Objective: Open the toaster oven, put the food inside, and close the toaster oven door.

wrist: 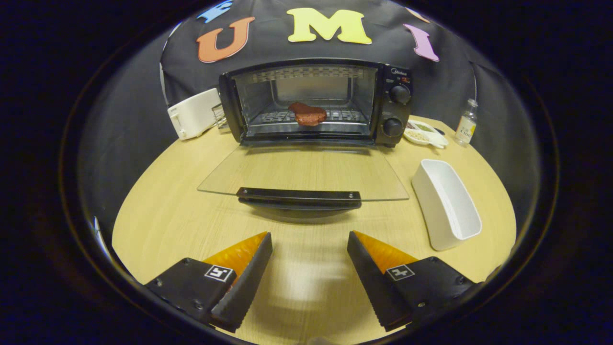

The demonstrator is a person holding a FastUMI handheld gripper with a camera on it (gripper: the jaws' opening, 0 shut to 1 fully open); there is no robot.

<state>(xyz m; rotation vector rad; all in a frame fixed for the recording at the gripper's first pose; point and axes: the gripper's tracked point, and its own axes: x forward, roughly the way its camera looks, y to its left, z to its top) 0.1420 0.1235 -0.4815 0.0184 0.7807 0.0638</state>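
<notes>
Two steps look done: food [307,114] is sat on the toaster oven [316,103] rack. Gripper [310,240] is spread, empty; door handle [299,195] should be lifted from underneath, centred.

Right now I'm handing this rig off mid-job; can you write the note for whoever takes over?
Gripper: open, holding nothing, above the wooden table, short of the door handle.
Toaster oven: glass door dropped fully open and lying flat toward the gripper.
Food: on the wire rack inside the oven.
White tray: empty, beside the door.
Done: oven opened, food loaded.
Left: lift the door by its handle and shut it.
</notes>
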